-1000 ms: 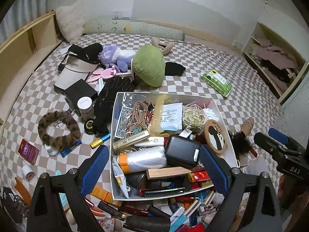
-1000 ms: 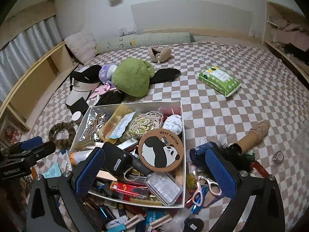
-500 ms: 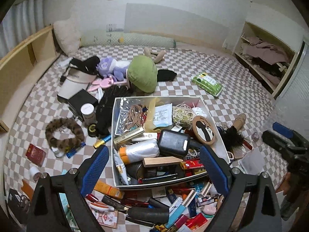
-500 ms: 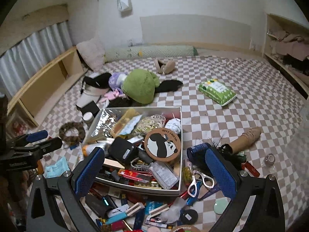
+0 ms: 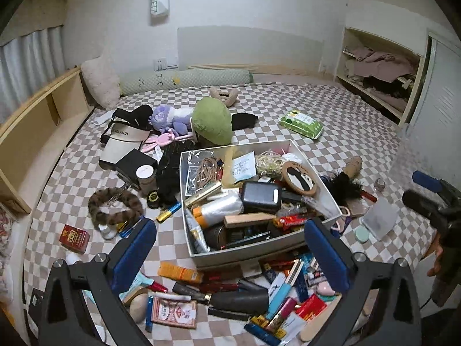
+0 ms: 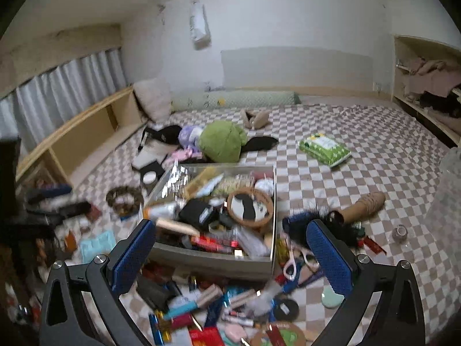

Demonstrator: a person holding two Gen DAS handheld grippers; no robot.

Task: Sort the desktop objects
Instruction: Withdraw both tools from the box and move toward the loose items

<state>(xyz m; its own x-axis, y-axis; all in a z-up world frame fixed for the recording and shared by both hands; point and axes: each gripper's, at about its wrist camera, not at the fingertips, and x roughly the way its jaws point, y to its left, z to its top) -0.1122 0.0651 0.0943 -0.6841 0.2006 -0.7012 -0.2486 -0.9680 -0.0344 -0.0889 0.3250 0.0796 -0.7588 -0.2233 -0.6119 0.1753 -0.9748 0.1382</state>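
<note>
Left wrist view: both hand-held grippers, left [image 5: 230, 255] and right [image 6: 230, 255], hang spread and empty; the grey bin [image 5: 312, 163] sits heaped, clutter [image 5: 245, 294] strewn across the checked bed [image 5: 345, 121] — sorting looks unfinished.

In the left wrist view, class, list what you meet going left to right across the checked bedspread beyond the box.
Beige visor cap → purple plush toy → green round plush cushion → black cloth → green tissue pack.

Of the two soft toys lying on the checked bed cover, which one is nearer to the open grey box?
The green round plush toy; it nearly touches the box's far edge, while the purple one lies beyond.
</note>
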